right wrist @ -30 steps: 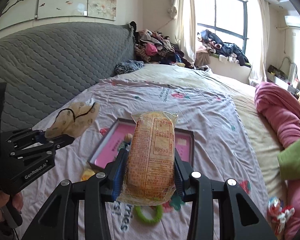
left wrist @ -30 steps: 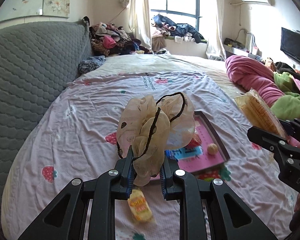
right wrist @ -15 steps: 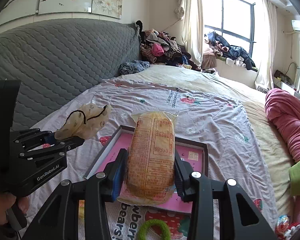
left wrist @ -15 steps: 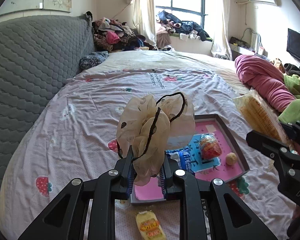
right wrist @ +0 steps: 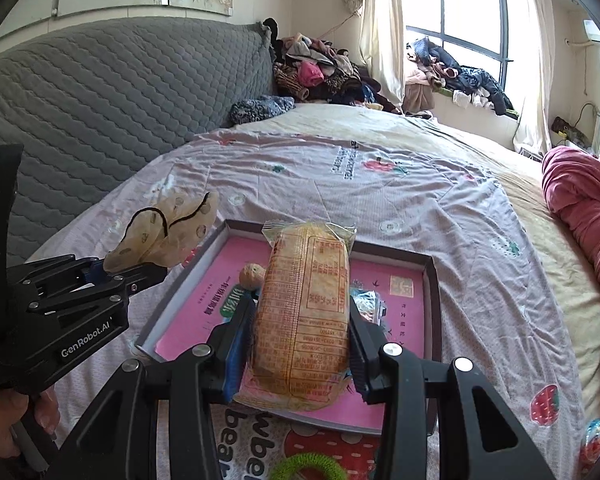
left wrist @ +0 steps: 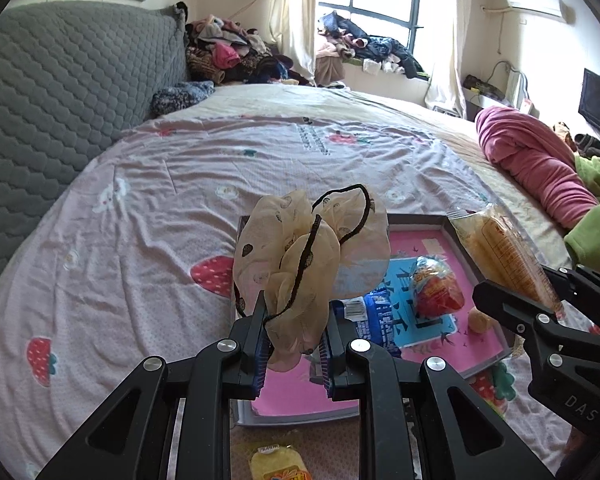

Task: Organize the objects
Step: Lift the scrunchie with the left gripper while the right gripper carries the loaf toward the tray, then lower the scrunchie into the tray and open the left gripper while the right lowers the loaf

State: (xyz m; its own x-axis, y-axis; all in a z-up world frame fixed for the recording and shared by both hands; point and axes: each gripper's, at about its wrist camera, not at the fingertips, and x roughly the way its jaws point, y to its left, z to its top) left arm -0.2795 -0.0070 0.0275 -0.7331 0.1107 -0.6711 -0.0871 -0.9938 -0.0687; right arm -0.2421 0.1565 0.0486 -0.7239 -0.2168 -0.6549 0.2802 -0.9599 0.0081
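Mid-delivery, by the look of it: both loads carried above the pink-lined tray (right wrist: pixel 430 280) on the bedsheet (left wrist: pixel 140 208). Left gripper (left wrist: pixel 294 344) pinched tight on a cream scrunchie (left wrist: pixel 304 256) with black trim; right gripper (right wrist: pixel 300 344) clamped on a wrapped snack pack (right wrist: pixel 306 304). Already in the tray: a red-and-yellow sweet packet (left wrist: pixel 436 284), a blue packet (left wrist: pixel 376 316), a small round ball (right wrist: pixel 250 276). Next, probably: lowering over bare pink floor, then releasing without covering those items.

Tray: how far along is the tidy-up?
Done: red snack, blue packet and a small ball lie in the pink tray. In hand: left gripper clamps the scrunchie; right gripper holds the bread packet. Left: yellow packet, green ring.
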